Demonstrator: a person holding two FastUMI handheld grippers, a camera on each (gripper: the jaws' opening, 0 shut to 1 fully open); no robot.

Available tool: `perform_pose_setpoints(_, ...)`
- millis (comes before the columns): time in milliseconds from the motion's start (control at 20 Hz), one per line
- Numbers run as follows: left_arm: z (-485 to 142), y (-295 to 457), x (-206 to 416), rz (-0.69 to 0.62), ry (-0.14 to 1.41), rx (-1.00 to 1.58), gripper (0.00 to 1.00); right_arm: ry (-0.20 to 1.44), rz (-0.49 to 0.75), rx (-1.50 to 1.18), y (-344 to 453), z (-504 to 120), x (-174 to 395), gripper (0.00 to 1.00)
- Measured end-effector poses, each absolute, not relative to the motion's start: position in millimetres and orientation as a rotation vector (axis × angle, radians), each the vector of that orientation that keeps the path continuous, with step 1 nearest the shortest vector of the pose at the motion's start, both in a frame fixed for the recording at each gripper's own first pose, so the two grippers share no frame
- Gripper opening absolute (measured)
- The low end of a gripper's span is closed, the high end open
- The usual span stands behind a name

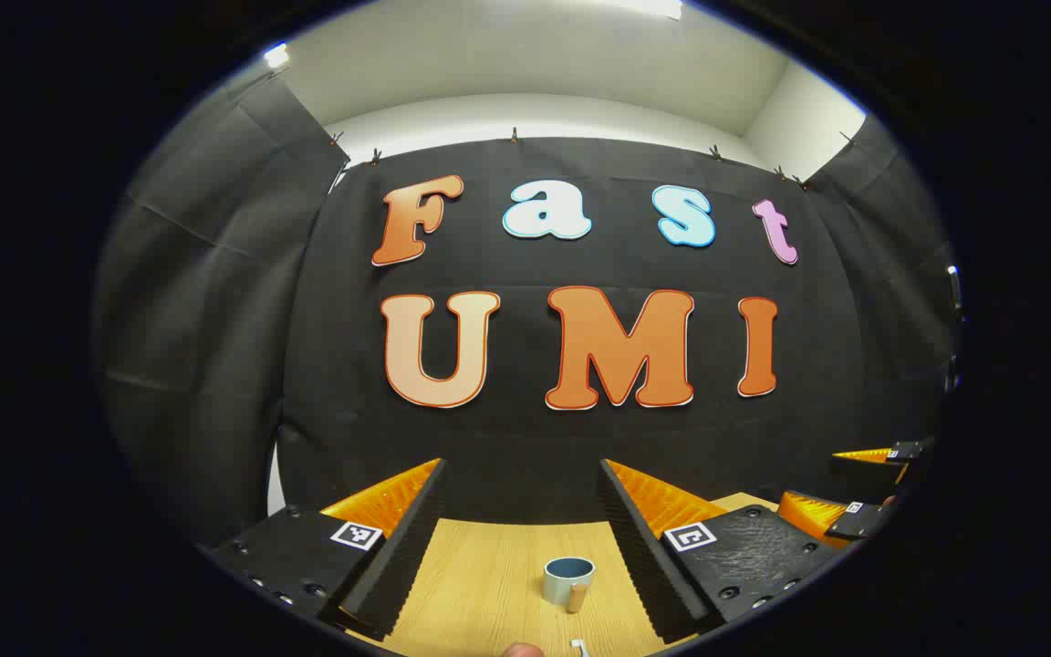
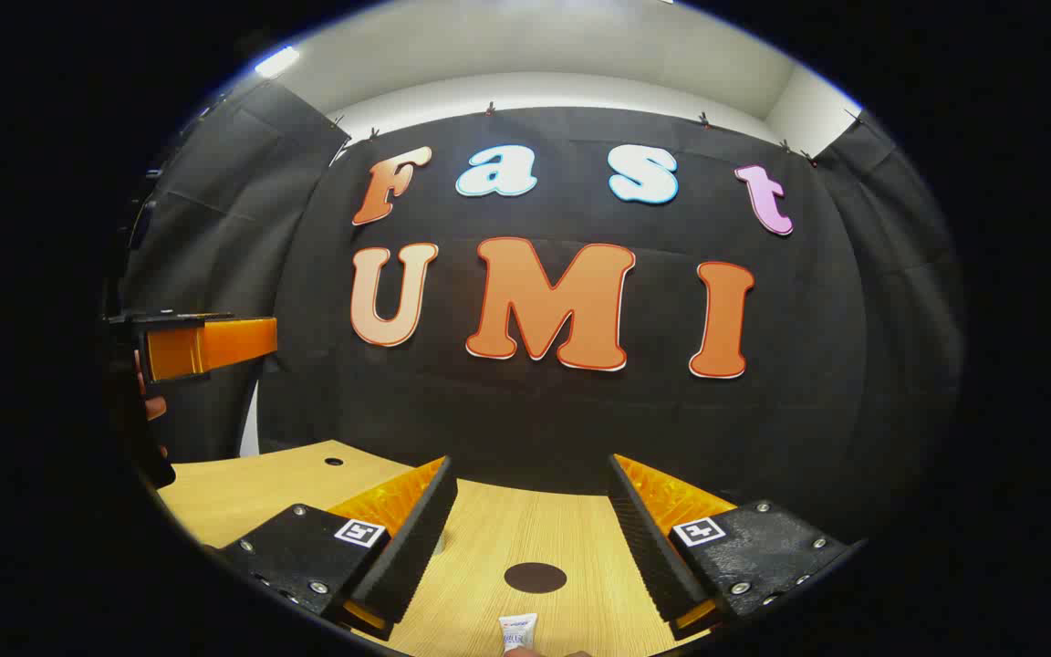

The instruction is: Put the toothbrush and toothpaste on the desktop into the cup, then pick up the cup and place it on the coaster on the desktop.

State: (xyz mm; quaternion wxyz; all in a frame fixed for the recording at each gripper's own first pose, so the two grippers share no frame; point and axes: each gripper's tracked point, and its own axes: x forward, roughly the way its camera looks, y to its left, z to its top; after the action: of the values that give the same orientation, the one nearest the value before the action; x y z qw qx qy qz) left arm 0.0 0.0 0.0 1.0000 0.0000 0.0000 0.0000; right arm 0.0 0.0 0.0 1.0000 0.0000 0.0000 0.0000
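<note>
Your left gripper (image 1: 521,547) is wide open and holds nothing. It hangs above the desk (image 1: 480,584). The cup (image 1: 568,580) stands on the desk between its fingers, a bit to the right, and touches neither one. A small tan thing leans on the cup's front. A white tip, maybe the toothbrush (image 1: 579,647), peeks in at the bottom edge.

Your right gripper (image 2: 530,547) is wide open too, with nothing in it. The dark round coaster (image 2: 535,577) lies flat on the desk between its fingers. The toothpaste (image 2: 518,631) lies just in front of the coaster, nearer to you.
</note>
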Motion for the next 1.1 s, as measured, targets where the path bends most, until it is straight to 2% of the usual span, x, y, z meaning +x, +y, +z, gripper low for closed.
perform_pose_setpoints(50, -1.2, 0.1, -0.1, 0.003, 0.005, 0.003, 0.96, -0.001, -0.005, 0.006, -1.9, 3.8, -0.5, 0.99)
perform_pose_setpoints(700, -8.0, 2.9, 12.6, 0.022, 0.068, 0.027, 0.94, 0.011, -0.039, 0.051, -22.8, 28.4, 6.9, 0.99)
perform_pose_setpoints(800, -8.0, 0.9, 15.0, 0.021, 0.084, 0.006, 0.96, 0.029, -0.029, 0.056, -21.1, 24.2, 5.3, 0.99)
perform_pose_setpoints(850, -9.9, -1.2, 15.1, 0.017, 0.096, 0.003, 0.94, 0.041, -0.018, 0.053, -19.7, 21.0, 3.8, 0.99)
perform_pose_setpoints(1100, -51.1, -28.2, 17.4, -0.073, 0.261, 0.010, 0.96, 0.175, 0.021, 0.023, -16.4, -16.6, 2.8, 0.99)
